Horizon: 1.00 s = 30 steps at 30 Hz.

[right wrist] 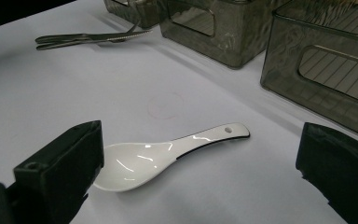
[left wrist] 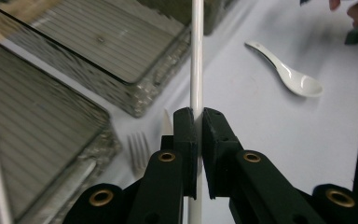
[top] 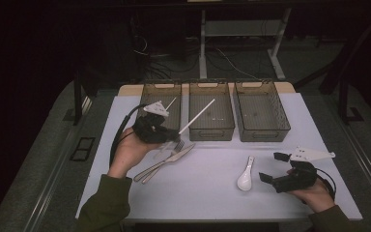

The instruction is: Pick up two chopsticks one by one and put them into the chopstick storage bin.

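We see the left tool left of centre in the high view, clamped on a white chopstick slanting up toward the middle bin. Right tool, lower right, stands wide, just beside the white spoon on the tabletop. We read no lettering anywhere.

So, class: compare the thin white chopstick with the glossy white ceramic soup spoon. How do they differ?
The thin white chopstick is straight and slender; the glossy white ceramic soup spoon is short with a broad bowl. The chopstick is clamped in the left gripper, raised by the bins; the spoon lies flat on the table, between the right gripper's open jaws. Both are white.
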Tool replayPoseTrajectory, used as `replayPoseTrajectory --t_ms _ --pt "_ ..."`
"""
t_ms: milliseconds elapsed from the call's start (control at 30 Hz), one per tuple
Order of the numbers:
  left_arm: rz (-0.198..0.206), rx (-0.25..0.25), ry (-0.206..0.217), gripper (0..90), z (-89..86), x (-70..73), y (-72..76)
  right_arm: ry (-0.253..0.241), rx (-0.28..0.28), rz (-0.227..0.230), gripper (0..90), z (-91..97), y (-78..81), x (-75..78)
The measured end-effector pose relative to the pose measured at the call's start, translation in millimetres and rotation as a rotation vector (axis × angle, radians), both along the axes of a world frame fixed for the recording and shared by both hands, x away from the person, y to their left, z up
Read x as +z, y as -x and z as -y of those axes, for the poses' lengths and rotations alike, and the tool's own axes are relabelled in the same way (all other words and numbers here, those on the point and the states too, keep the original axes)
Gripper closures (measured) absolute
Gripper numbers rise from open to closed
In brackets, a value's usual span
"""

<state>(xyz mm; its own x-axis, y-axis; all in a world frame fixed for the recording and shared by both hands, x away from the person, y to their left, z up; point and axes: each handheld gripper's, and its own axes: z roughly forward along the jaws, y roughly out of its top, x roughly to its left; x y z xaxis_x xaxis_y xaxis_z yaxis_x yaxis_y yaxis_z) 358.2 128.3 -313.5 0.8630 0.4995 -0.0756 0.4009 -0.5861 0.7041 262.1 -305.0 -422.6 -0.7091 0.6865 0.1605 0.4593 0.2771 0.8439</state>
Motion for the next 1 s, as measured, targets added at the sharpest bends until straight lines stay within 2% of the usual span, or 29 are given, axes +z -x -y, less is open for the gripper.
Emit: replayPoseTrajectory --t_ms 267,467,600,700,767,933,1000 --pt "0.061 0.068 0.002 83.7 -16.9 22.3 -25.2 -0.001 0.0 0.007 0.6 0.7 0.0 0.2" --pt "0.097 0.125 -0.011 83.7 -31.4 26.2 -47.6 0.0 -0.002 0.009 0.7 1.0 -0.1 0.1" --pt "0.11 0.147 -0.031 83.7 -36.2 19.4 -62.6 0.0 -0.002 0.004 0.6 0.8 -0.1 0.0" --pt "0.104 0.166 -0.028 83.7 -37.6 11.2 -73.4 0.0 -0.002 0.002 0.6 0.8 -0.1 0.0" --pt "0.108 0.179 -0.045 83.6 -37.3 5.2 -80.1 -0.001 -0.003 0.002 0.7 0.9 0.0 0.1" --pt "0.076 0.206 -0.063 83.6 -38.7 -11.3 -96.4 -0.003 -0.003 0.005 0.6 2.7 0.0 -0.2" --pt "0.06 0.22 -0.086 83.6 -38.9 -18.0 -101.8 -0.006 -0.006 0.002 0.6 2.9 0.4 0.0"
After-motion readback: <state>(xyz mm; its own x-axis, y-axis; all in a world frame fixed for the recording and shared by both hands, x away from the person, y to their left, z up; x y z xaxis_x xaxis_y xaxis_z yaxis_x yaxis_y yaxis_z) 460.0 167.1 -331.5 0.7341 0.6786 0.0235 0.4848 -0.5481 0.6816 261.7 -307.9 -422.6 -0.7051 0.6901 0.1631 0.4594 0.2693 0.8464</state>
